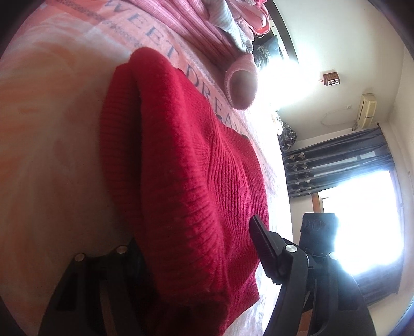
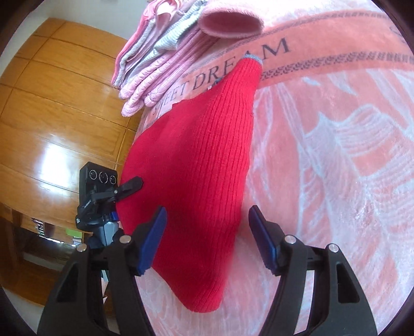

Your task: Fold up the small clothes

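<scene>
A red knit sweater point(image 1: 181, 160) lies folded on a pink blanket point(image 1: 51, 129) printed with "SWEET DREAM". My left gripper point(image 1: 194, 232) is open around the sweater's near edge. Its right finger point(image 1: 261, 245) rests above the knit, while the left finger is hidden under the fabric. In the right wrist view the sweater point(image 2: 196, 160) tapers to a grey-edged cuff point(image 2: 252, 58). My right gripper point(image 2: 207, 214) is open, its blue pads point(image 2: 152, 240) straddling the sweater's lower corner without pinching it. The left gripper point(image 2: 113, 191) shows at the sweater's left edge, one finger lying on top.
A stack of folded pink and grey clothes point(image 2: 155, 59) sits at the far end of the blanket point(image 2: 323, 155), with a rolled pink item point(image 2: 230, 23) beside it. A wooden wardrobe point(image 2: 51, 103) stands past the bed edge. Dark curtains point(image 1: 336, 160) frame a bright window.
</scene>
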`<state>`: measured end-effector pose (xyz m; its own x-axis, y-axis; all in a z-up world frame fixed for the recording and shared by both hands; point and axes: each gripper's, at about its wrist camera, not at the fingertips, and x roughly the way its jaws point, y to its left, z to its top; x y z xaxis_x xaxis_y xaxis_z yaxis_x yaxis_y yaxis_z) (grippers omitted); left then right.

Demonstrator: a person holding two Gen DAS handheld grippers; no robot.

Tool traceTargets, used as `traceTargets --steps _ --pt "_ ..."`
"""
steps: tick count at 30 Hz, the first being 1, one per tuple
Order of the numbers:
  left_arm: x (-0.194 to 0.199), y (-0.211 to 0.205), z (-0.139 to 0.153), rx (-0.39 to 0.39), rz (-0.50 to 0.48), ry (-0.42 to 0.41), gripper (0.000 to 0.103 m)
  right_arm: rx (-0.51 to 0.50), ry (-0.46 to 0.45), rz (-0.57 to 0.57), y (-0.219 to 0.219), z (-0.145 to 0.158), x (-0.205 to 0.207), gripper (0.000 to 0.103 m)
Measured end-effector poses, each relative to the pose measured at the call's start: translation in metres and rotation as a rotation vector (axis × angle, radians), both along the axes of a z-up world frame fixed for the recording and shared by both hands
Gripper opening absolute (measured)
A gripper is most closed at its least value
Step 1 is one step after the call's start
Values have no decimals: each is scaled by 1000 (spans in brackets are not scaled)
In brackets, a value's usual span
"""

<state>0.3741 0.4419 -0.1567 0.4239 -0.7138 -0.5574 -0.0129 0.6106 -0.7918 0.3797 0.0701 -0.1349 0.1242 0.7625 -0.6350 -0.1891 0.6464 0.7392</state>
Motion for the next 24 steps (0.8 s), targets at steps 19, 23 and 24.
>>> traceTargets --steps 19,23,24 --pt "-17 -22 14 -130 37 -58 36 72 -39 11 -11 32 -2 33" --pt "-24 -64 23 -178 -12 -67 36 48 -58 32 -51 60 -18 33" --pt "-26 -77 26 -182 -33 -68 36 35 -62 33 -64 67 -23 33"
